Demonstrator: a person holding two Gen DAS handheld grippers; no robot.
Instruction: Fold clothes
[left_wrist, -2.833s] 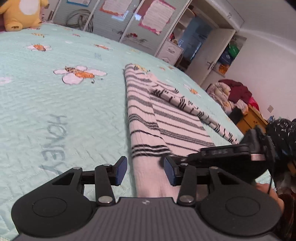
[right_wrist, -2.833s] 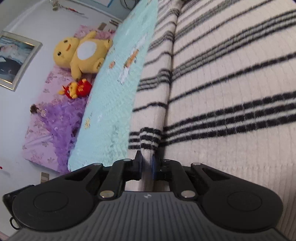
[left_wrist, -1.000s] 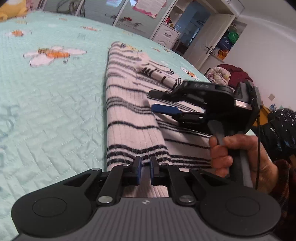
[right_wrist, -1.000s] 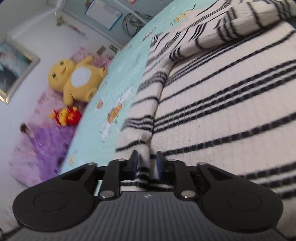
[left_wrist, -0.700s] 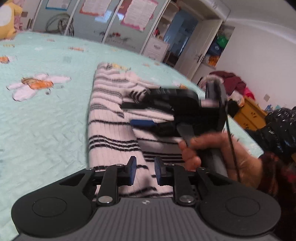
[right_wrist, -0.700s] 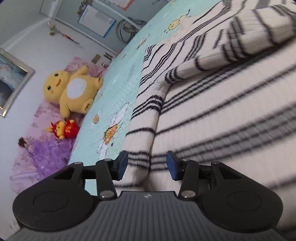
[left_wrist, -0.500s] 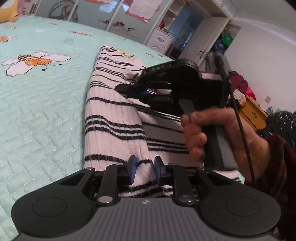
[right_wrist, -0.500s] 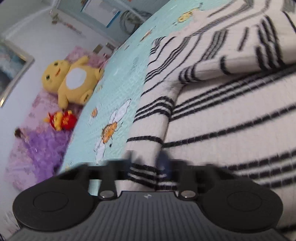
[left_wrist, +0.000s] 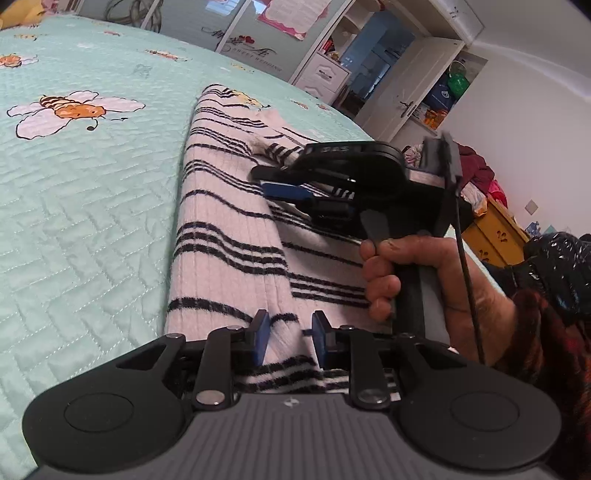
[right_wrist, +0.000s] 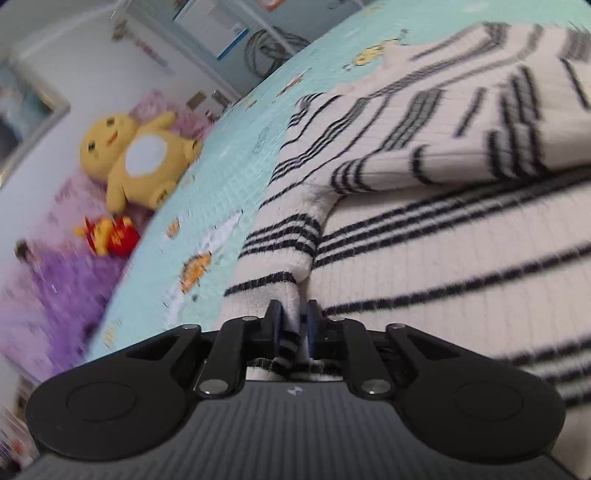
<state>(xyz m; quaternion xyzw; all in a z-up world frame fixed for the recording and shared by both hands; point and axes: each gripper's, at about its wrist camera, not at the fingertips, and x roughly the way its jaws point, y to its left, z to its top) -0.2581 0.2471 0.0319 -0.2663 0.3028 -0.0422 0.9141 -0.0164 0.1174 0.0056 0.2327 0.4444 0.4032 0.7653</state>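
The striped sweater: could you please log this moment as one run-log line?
striped sweater: lengthwise-folded on bed | left tongs: parted around near hem | right tongs: shut on folded edge | step: cross fold pending

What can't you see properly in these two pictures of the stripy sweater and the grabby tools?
- Striped sweater, left wrist view: its near hem is hidden under the left gripper.
- Right gripper, left wrist view: seen side-on, so how the jaws stand is unclear there.
- Yellow plush toy and wall picture, right wrist view: blurred by motion.
- Person: only the hand and sleeve show; the frame edge cuts off the rest.
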